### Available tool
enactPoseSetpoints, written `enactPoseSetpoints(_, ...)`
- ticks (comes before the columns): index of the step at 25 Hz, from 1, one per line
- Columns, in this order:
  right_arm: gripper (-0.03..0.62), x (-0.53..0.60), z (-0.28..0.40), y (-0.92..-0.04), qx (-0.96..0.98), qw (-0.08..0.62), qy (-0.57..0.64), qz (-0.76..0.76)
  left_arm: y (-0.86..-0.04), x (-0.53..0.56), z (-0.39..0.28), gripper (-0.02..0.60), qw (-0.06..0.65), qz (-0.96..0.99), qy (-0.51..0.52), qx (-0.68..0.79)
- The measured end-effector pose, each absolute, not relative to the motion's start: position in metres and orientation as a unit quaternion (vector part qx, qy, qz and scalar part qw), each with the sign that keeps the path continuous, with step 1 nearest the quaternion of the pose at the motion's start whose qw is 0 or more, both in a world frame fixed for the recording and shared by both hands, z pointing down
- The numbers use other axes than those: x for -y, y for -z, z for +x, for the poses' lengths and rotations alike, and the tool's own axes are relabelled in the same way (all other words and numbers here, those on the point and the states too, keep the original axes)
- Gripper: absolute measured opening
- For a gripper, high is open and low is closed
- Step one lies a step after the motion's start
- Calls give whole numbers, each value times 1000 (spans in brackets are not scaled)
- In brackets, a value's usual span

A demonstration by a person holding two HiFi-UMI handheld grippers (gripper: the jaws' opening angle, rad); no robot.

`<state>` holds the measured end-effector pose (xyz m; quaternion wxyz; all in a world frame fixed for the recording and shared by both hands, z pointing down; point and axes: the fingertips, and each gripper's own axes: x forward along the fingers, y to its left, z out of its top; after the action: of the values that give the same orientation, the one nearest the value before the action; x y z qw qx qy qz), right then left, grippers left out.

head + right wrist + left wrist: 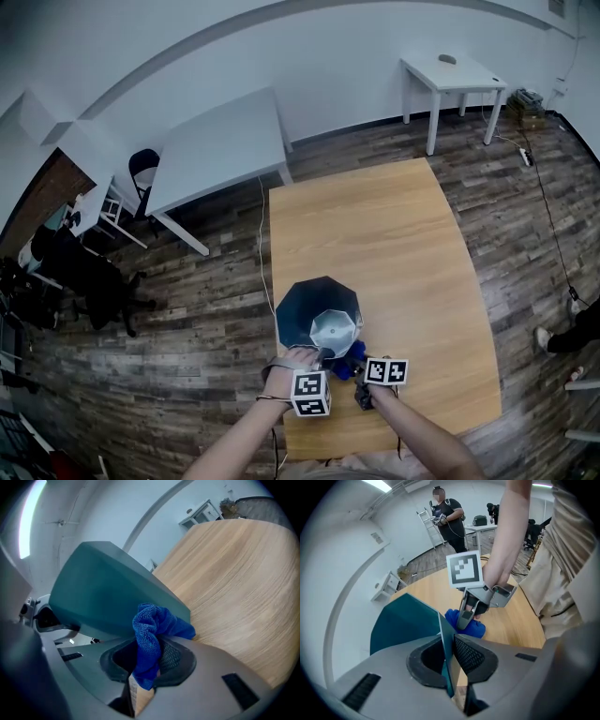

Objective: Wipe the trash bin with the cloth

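Note:
A dark teal trash bin (305,305) with a pale inside stands near the front edge of the wooden table (394,234). My left gripper (317,356) is shut on the bin's thin rim wall (443,634), which sits between its pads (468,656). My right gripper (353,368) is shut on a bunched blue cloth (150,630), low beside the bin's outer wall (108,597). In the left gripper view the right gripper (465,620) holds the cloth (468,629) right next to the bin, just above the table; I cannot tell whether the cloth touches the bin.
Two white tables (220,145) (450,73) stand beyond on the wood floor, with a black chair (142,169) at the left. A person (447,513) stands by a ladder far off. Someone's feet (558,333) show at the right. The table's front edge is close under my hands.

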<state>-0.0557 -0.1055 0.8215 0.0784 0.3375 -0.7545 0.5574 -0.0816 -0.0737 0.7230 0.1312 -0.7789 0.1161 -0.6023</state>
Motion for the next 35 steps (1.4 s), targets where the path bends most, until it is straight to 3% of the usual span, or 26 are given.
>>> enactPoseSetpoints(9, 80, 119, -64, -910, 729, 138, -569, 356, -721, 78, -74, 46, 102, -795, 583, -133)
enactPoseSetpoints(17, 80, 120, -59, -926, 718, 167, -568, 365, -722, 81, -73, 46, 109, -796, 578, -143)
enactPoseSetpoints(21, 80, 112, -49, -894, 731, 156, -553, 367, -718, 78, -75, 60, 131, -796, 572, -150)
enactPoseSetpoints(25, 80, 101, -34, -839, 758, 128, -527, 361, -711, 67, -83, 186, 122, -801, 570, -138)
enactPoseSetpoints(27, 80, 93, -28, -811, 768, 108, -522, 355, -709, 64, -92, 218, 129, -795, 577, -133)
enactPoseSetpoints(35, 80, 61, -9, -703, 781, 8, -522, 342, -719, 61, -142, 227, 210, -731, 644, -78)
